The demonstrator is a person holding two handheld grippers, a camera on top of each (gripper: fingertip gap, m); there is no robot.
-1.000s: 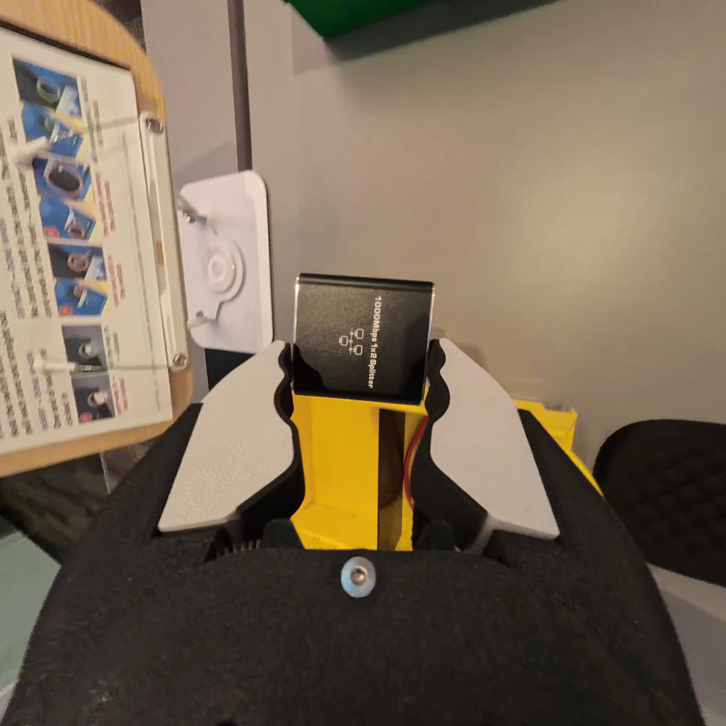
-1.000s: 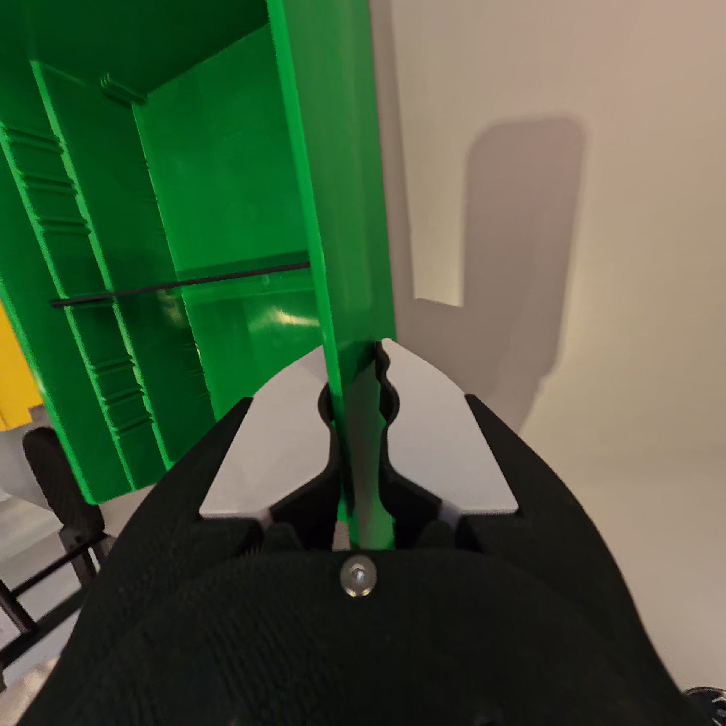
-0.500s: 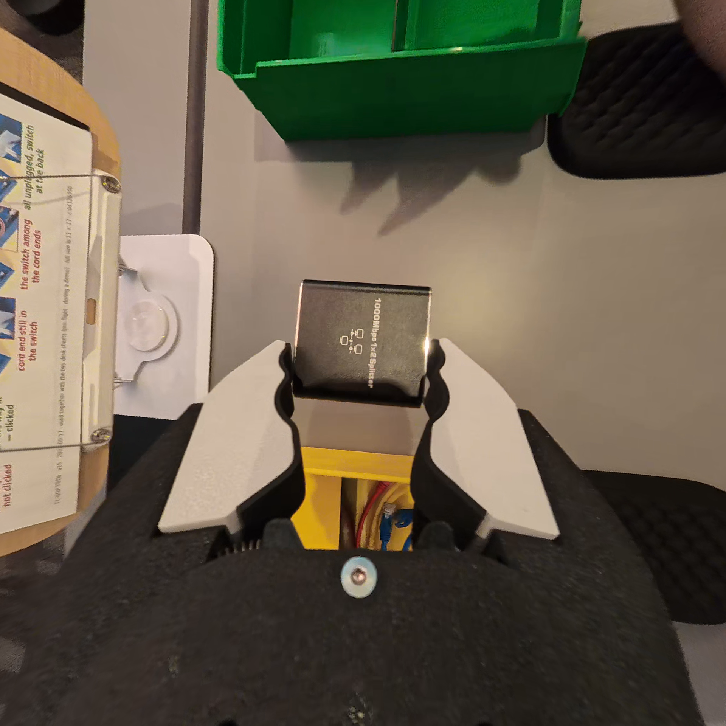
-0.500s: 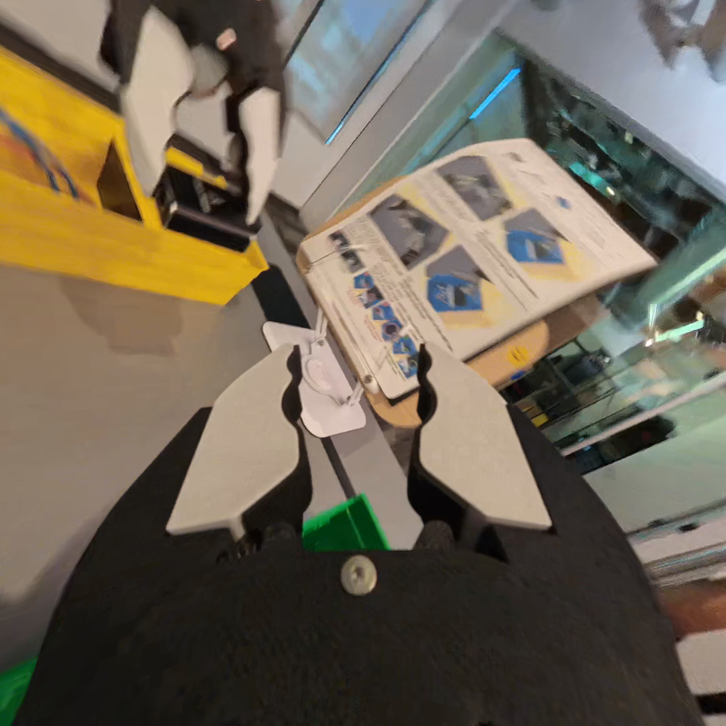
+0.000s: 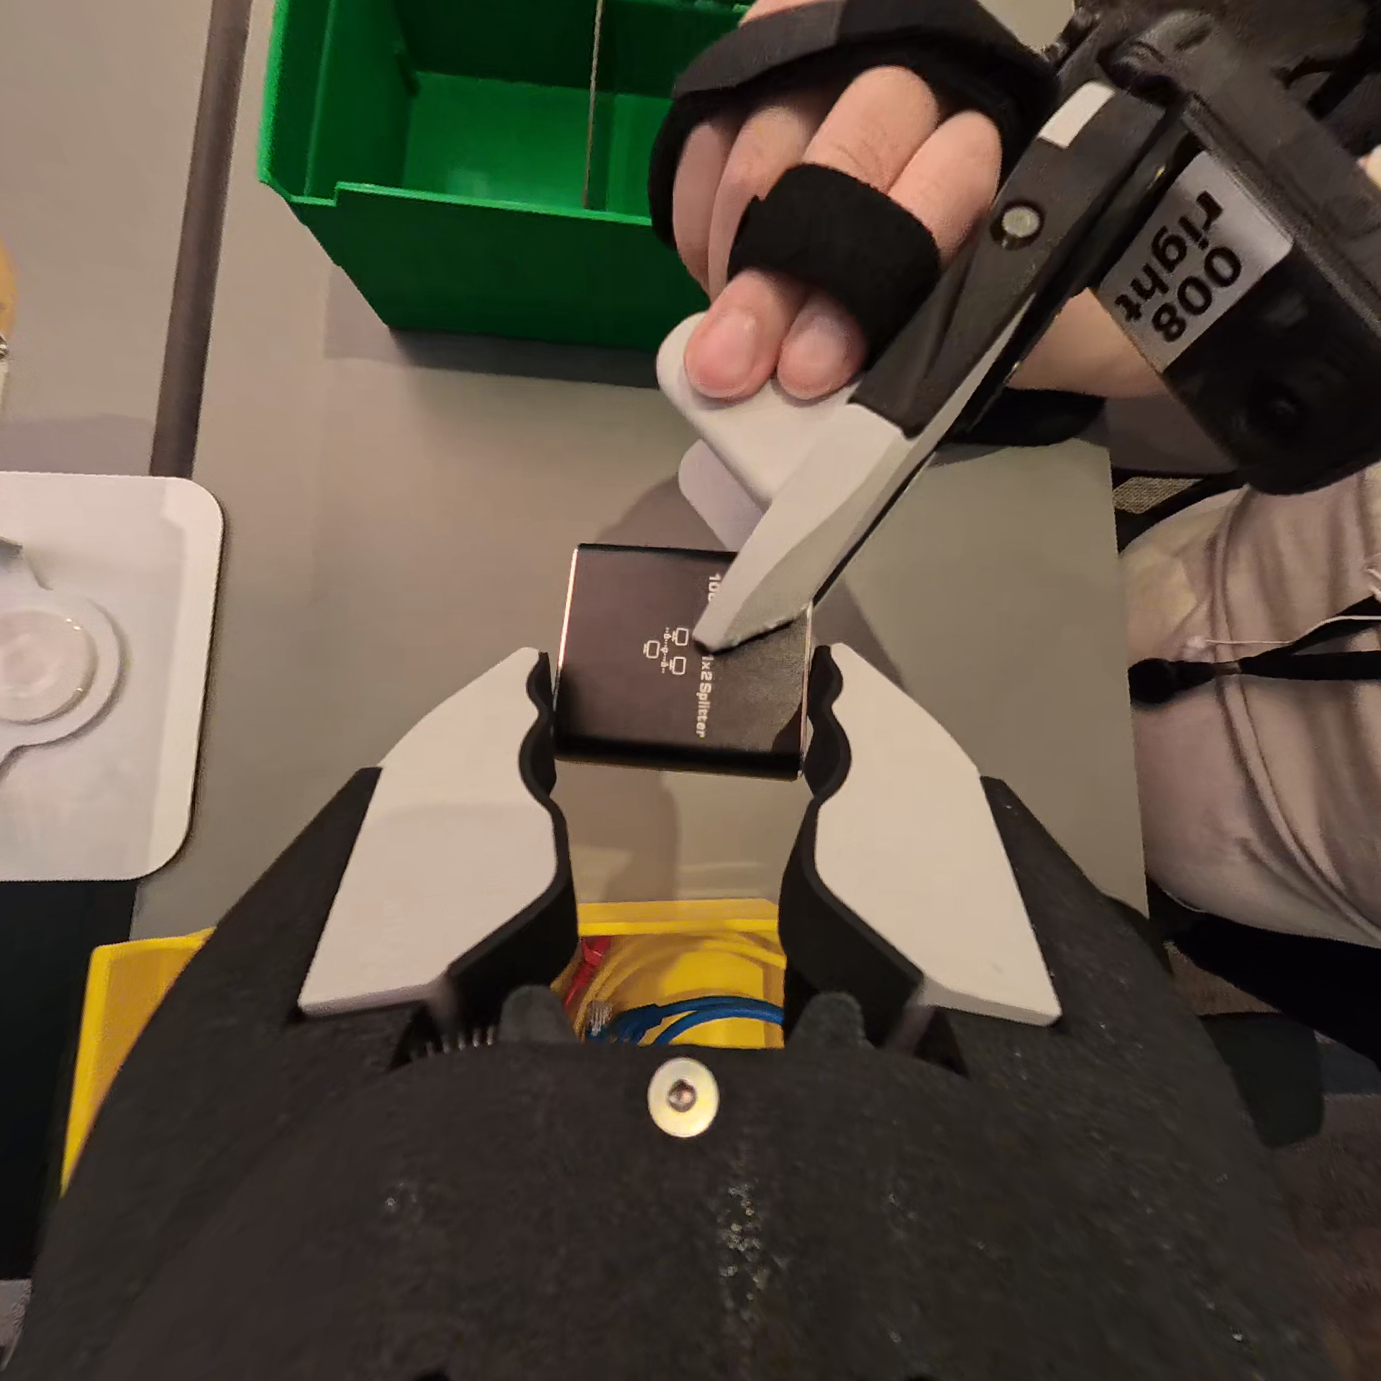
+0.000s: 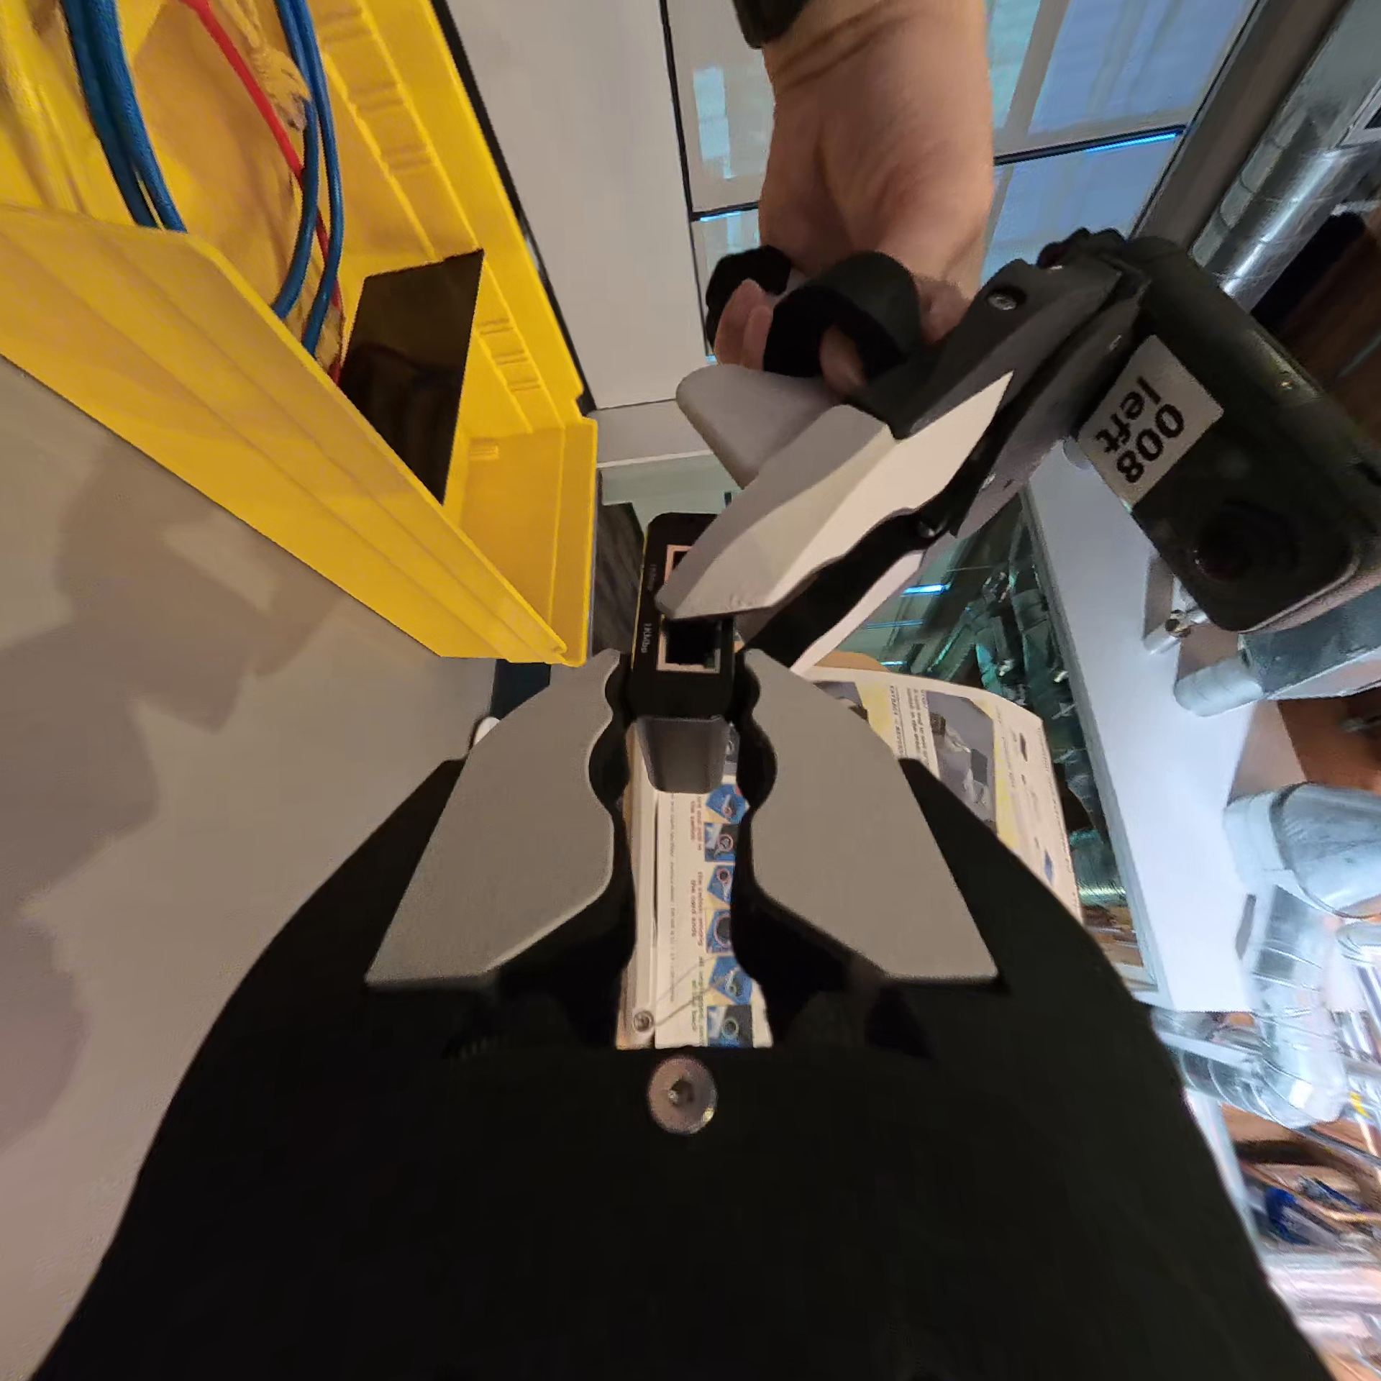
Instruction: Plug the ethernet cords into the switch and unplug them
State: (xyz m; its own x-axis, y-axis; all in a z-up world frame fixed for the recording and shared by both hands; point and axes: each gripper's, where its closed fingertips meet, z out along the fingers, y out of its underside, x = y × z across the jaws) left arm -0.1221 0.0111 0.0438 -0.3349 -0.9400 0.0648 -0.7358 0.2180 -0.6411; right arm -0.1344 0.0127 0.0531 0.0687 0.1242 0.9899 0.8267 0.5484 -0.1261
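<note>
Both grippers clamp the black switch: left gripper across its sides, right gripper across its thin faces. This looks like a handover before plugging; next, one gripper must release and fetch a cord.

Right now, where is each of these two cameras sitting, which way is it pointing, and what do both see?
Left wrist view: rides the left gripper, looks down at the grey table; its fingers clamp the black switch, the right hand above.
Right wrist view: rides the right gripper, faces the switch's port end, closed on it; the left hand shows.
Shared: switch, yellow bin.
</note>
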